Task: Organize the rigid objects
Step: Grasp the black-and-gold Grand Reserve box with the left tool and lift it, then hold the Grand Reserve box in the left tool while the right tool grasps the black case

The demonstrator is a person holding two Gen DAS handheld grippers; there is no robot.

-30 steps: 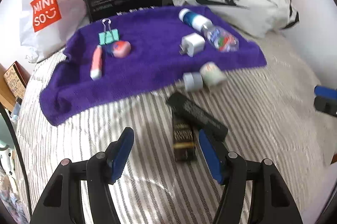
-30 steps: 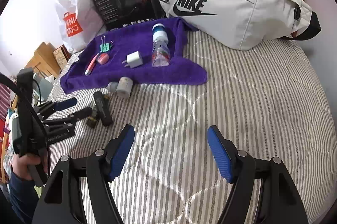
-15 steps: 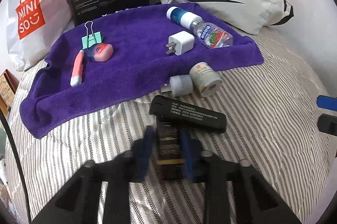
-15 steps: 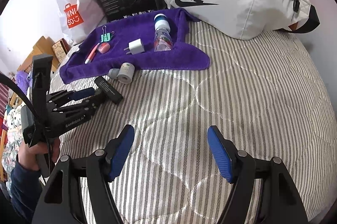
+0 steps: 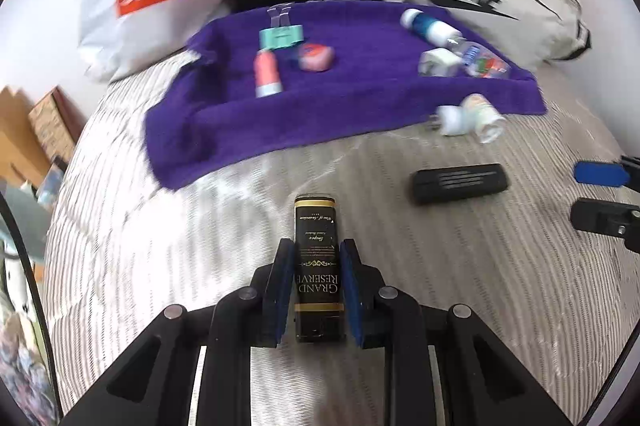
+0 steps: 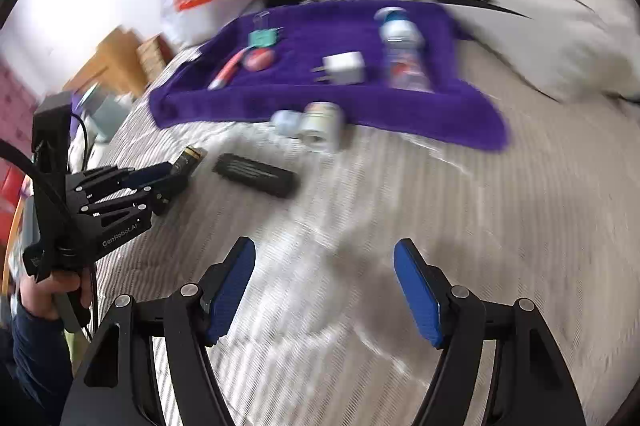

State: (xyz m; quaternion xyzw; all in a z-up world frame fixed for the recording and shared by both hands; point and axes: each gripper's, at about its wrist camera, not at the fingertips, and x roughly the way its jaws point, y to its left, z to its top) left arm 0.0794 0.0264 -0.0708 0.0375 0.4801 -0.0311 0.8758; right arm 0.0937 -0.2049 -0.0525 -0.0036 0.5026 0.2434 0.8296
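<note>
The left gripper [image 5: 314, 266] has its blue pads pressed against both long sides of a small black box [image 5: 316, 258] with gold lettering, and the box sticks out forward over the striped bedcover [image 5: 440, 286], short of the purple towel [image 5: 360, 97]. It looks like a stiff little carton, light, with flat sides that give the pads a square seat; I'd guess the glossy print could let it slide if the squeeze is slack, and too hard a squeeze might dent the card. The hold sits on its rear half, so the front end overhangs, which seems fine for something this light. The right gripper [image 6: 324, 290] hangs over bare bedcover with its fingers spread wide and nothing between them. Just ahead and to the right of the held box lies a long black bar-shaped case [image 5: 460, 181], apart from it, and beyond that a white plug [image 5: 450, 119] and a small pale jar [image 5: 482, 113] sit touching at the towel's near edge. On the towel are a binder clip [image 5: 280, 35], a pink tube [image 5: 267, 73], a charger [image 5: 438, 61] and a small bottle [image 5: 452, 39].
</note>
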